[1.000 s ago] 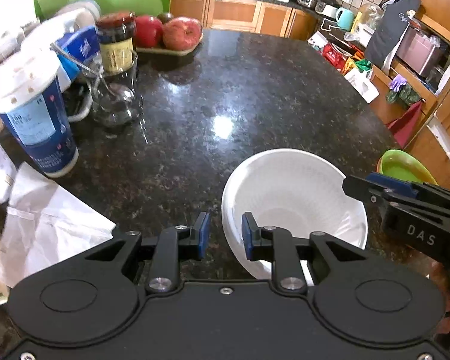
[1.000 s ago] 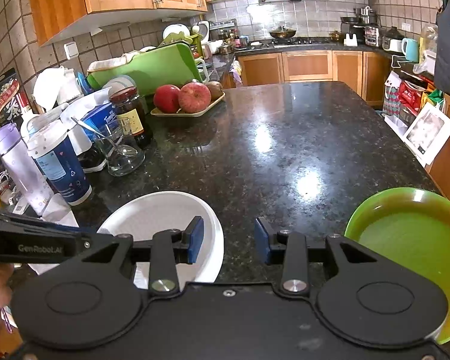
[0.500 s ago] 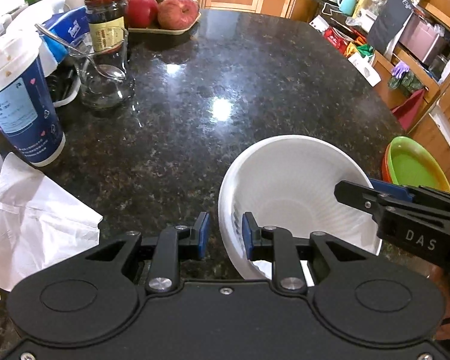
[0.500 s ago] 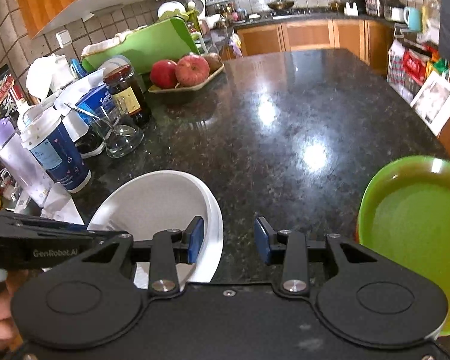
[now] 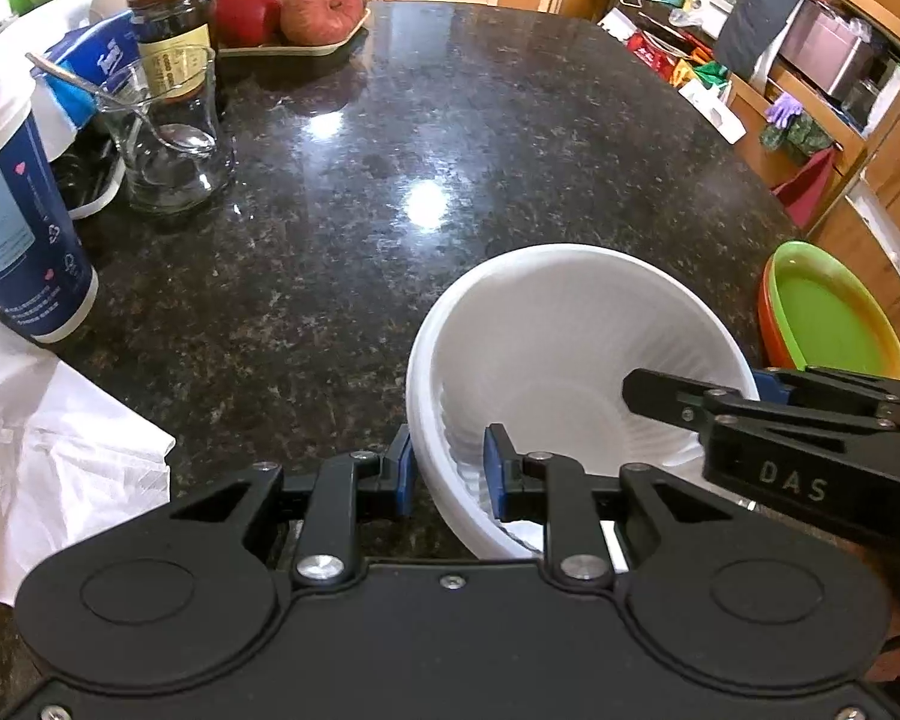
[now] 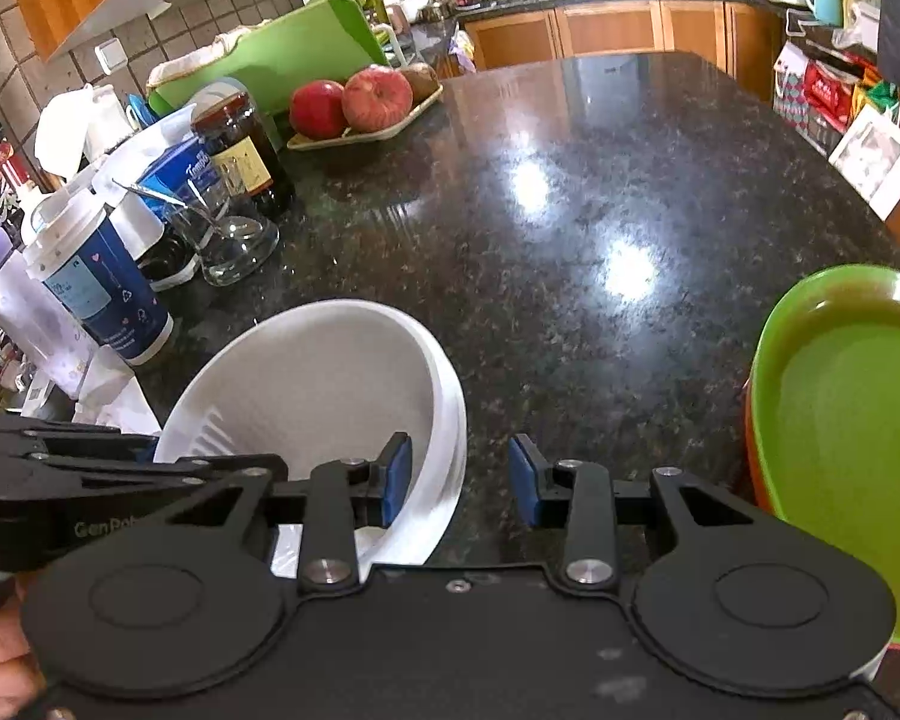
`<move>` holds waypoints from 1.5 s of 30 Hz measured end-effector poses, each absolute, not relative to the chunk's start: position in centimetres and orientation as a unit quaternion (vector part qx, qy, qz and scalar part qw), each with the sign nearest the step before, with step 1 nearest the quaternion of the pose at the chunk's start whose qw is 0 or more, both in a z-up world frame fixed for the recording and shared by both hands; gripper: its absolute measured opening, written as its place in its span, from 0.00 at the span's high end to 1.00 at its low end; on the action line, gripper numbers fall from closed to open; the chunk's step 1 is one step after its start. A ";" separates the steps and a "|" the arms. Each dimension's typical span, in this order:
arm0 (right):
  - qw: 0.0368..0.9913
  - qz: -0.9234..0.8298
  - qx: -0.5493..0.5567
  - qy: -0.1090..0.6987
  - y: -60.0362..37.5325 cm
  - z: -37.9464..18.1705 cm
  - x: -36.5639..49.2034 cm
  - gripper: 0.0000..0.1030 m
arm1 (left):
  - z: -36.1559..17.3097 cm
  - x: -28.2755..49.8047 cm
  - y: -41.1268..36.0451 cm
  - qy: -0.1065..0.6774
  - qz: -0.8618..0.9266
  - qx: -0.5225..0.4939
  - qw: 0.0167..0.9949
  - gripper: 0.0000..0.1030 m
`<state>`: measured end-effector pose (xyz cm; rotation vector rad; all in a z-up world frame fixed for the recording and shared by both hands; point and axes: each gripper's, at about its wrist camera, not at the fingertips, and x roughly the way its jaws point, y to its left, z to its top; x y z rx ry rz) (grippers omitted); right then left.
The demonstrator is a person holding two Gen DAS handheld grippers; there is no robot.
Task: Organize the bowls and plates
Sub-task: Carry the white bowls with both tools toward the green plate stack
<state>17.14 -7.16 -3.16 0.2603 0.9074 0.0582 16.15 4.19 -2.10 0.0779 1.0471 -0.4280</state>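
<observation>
Straddling the near rim of the white bowls [image 5: 576, 354], the left tongs [image 5: 447, 471] are seen with one pad outside the wall and one inside; whether the pads actually press on the rim cannot be told. The bowls, at least two nested, sit on the dark granite surface [image 5: 450, 138], near its front edge, with the green plate [image 6: 852, 432] well apart to their right, stacked on an orange one. A second ago the bowl lay flatter; it is now tipped, its far rim raised towards the left camera, so a lift or tilt at the left side is judged to be under way. The right tongs [image 6: 459, 483] have been brought lower and closer: their left pad is now inside the bowl's right wall and their right pad outside it, above the surface. Their jaws are closing, with the rim between them but a clear gap on the outer side, so nothing is gripped yet. A two-sided hold on the bowls is judged to be forming, likely as a step towards separating or moving them. The plate stack is untouched.
</observation>
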 end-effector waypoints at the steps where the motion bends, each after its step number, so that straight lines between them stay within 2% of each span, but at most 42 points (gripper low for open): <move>1: 0.889 0.029 0.126 0.440 -7.0 -3.3 17.2 0.69 | -2.1 16.2 4.2 0.497 -0.206 0.037 0.842 0.69; 4: 0.886 0.030 0.125 0.446 -6.5 -3.5 17.5 0.78 | -2.1 16.2 4.1 0.497 -0.213 0.040 0.840 0.69; 6: 0.885 0.031 0.125 0.448 -6.1 -3.5 17.6 0.80 | -2.1 16.2 4.1 0.500 -0.220 0.039 0.837 0.70; 24: 0.911 -0.006 0.135 0.389 -6.8 0.0 12.6 0.79 | 1.6 13.2 2.4 0.450 -0.254 0.072 0.853 0.71; 35: 0.923 -0.002 0.131 0.362 -15.6 2.4 10.2 0.78 | 2.8 11.7 -5.5 0.426 -0.250 0.078 0.866 0.71; 45: 0.925 0.000 0.117 0.362 -25.2 2.4 9.6 0.78 | 1.7 12.2 -13.8 0.434 -0.232 0.067 0.868 0.67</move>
